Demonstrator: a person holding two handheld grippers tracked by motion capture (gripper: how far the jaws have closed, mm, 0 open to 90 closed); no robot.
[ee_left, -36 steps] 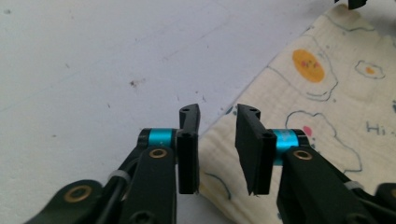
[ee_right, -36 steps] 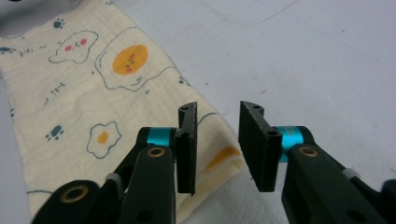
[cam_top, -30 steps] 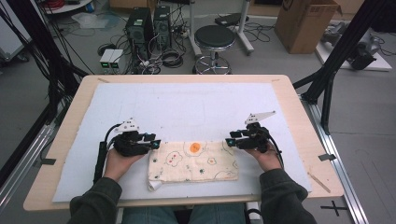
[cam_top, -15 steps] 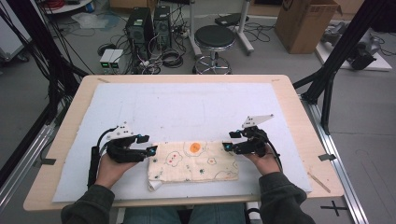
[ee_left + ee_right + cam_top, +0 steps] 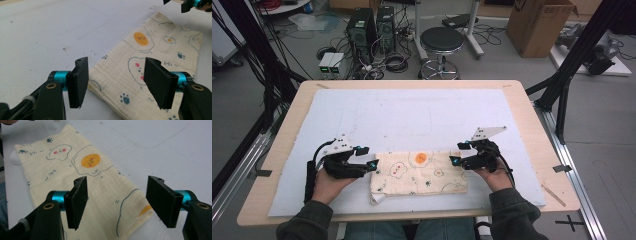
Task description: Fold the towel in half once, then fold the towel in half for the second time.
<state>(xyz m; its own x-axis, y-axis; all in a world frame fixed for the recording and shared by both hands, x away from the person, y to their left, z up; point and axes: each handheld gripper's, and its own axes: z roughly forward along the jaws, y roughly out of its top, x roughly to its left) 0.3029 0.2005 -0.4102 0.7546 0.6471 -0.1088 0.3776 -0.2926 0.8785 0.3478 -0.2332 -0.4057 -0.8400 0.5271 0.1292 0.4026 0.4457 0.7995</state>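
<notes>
Just now both jaws were opened, cloth [image 5: 419,171] released flat on table [image 5: 287,140]; fold judged done.

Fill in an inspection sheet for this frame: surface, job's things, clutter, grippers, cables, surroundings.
Surface: wooden table under a white mat.
Job's things: folded cloth with fried-egg print, flat at the near edge.
Clutter: nothing seen.
Grippers: left gripper and right gripper at the cloth's two ends, fingers just opened, nothing pinched.
Cables: black cable trailing from the left gripper.
Surroundings: stool, computer towers, cardboard box, floor wiring.
</notes>
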